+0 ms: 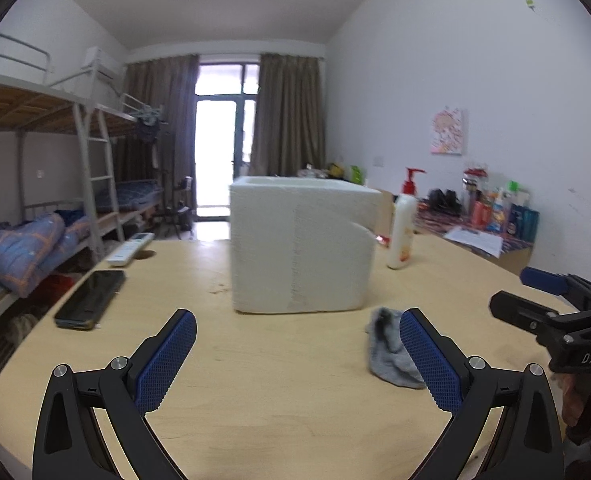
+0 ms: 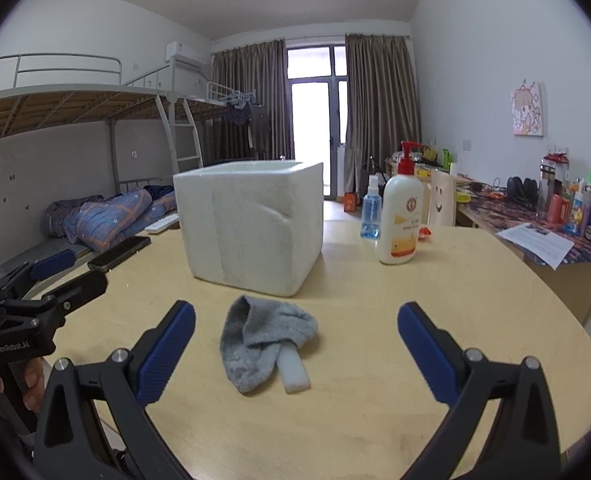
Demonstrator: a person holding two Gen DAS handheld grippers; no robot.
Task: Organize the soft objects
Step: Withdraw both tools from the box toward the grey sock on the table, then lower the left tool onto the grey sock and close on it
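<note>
A crumpled grey sock (image 2: 261, 340) lies on the wooden table (image 2: 375, 380), just in front of a white foam box (image 2: 251, 224). A white foam strip (image 2: 293, 370) pokes out from under the sock. My right gripper (image 2: 295, 320) hovers open just short of the sock, blue pads wide apart. In the left wrist view the sock (image 1: 389, 354) lies partly behind the right pad of my open left gripper (image 1: 297, 320), which faces the foam box (image 1: 299, 244). Nothing is held by either gripper.
A lotion pump bottle (image 2: 401, 220) and a blue spray bottle (image 2: 370, 214) stand right of the box. A black phone (image 1: 90, 300) and a white remote (image 1: 129, 249) lie at the table's left edge. Bunk beds fill the left side, a cluttered desk (image 2: 551, 240) the right.
</note>
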